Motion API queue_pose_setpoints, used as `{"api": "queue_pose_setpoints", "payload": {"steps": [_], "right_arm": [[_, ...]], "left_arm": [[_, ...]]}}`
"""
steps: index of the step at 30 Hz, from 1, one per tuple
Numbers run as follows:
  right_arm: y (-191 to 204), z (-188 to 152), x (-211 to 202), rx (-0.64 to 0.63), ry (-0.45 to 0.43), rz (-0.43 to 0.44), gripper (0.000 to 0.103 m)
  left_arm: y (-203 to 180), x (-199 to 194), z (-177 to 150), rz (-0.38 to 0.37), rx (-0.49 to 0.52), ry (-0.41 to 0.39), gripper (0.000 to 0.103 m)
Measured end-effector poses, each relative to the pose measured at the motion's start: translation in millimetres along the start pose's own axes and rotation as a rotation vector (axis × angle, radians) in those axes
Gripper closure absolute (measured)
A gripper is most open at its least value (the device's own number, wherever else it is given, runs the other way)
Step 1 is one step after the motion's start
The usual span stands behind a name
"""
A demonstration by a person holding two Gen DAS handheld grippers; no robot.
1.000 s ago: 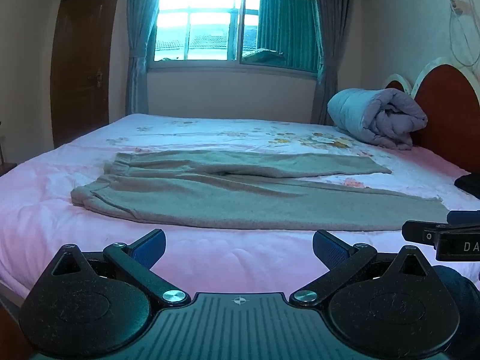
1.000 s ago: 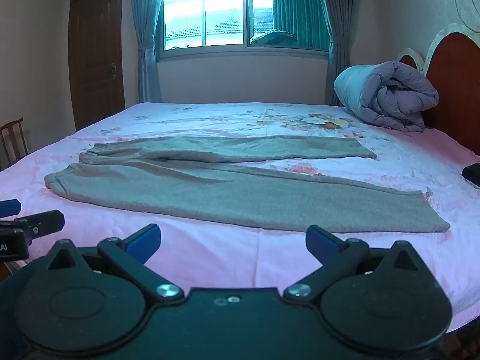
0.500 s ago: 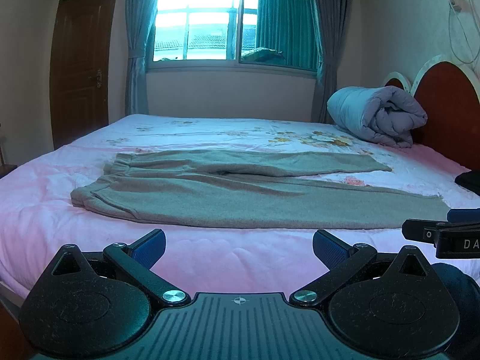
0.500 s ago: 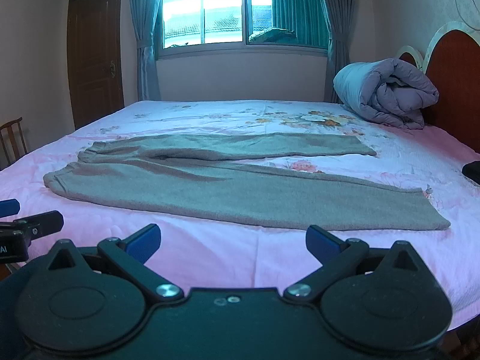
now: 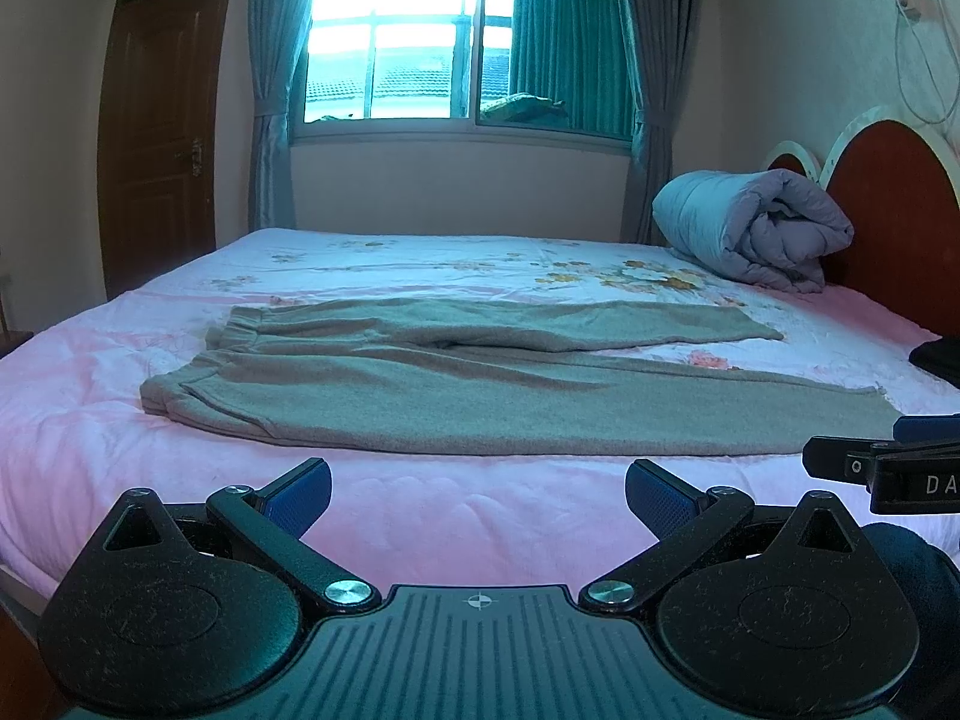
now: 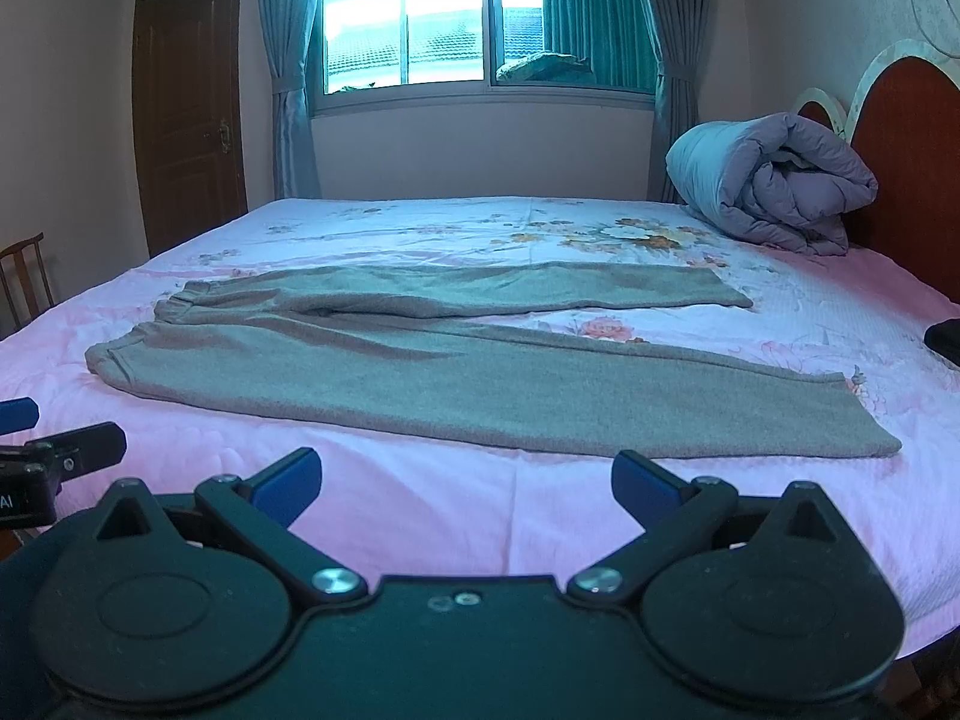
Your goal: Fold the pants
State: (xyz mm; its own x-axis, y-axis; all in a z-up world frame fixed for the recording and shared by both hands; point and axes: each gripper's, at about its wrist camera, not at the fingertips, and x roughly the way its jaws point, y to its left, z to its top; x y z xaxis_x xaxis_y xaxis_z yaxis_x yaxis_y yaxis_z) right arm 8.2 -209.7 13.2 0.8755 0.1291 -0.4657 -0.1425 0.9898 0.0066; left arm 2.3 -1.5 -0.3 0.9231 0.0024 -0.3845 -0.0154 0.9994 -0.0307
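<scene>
Grey pants (image 5: 480,396) (image 6: 456,384) lie spread flat on the pink bed, waistband to the left and both legs stretching right, the far leg splayed away from the near one. My left gripper (image 5: 478,495) hovers open over the bed's near edge, short of the pants' near leg. My right gripper (image 6: 465,483) is open too, just in front of the near leg's lower part. Each gripper shows at the edge of the other's view: the right one (image 5: 888,468) and the left one (image 6: 42,462). Neither holds anything.
The bed (image 5: 90,408) carries a pink floral sheet. A rolled grey-lilac duvet (image 5: 750,228) sits at the far right by the red headboard (image 5: 888,228). A dark item (image 6: 945,339) lies at the right edge. A wooden chair (image 6: 24,276) stands left, beneath the door.
Both grippers have crept slightly forward and lower toward the pants; the view of the bed has grown a little. The pants have not moved and both grippers stay open.
</scene>
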Motion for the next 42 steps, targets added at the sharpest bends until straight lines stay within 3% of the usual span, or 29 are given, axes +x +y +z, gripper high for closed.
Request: {"api": "queue_pose_setpoints", "payload": {"steps": [42], "right_arm": [[-0.7, -3.5, 4.1, 0.001, 0.007, -0.003, 0.006]], "left_arm": [[-0.2, 1.6, -0.3, 0.001, 0.003, 0.001, 0.000]]}}
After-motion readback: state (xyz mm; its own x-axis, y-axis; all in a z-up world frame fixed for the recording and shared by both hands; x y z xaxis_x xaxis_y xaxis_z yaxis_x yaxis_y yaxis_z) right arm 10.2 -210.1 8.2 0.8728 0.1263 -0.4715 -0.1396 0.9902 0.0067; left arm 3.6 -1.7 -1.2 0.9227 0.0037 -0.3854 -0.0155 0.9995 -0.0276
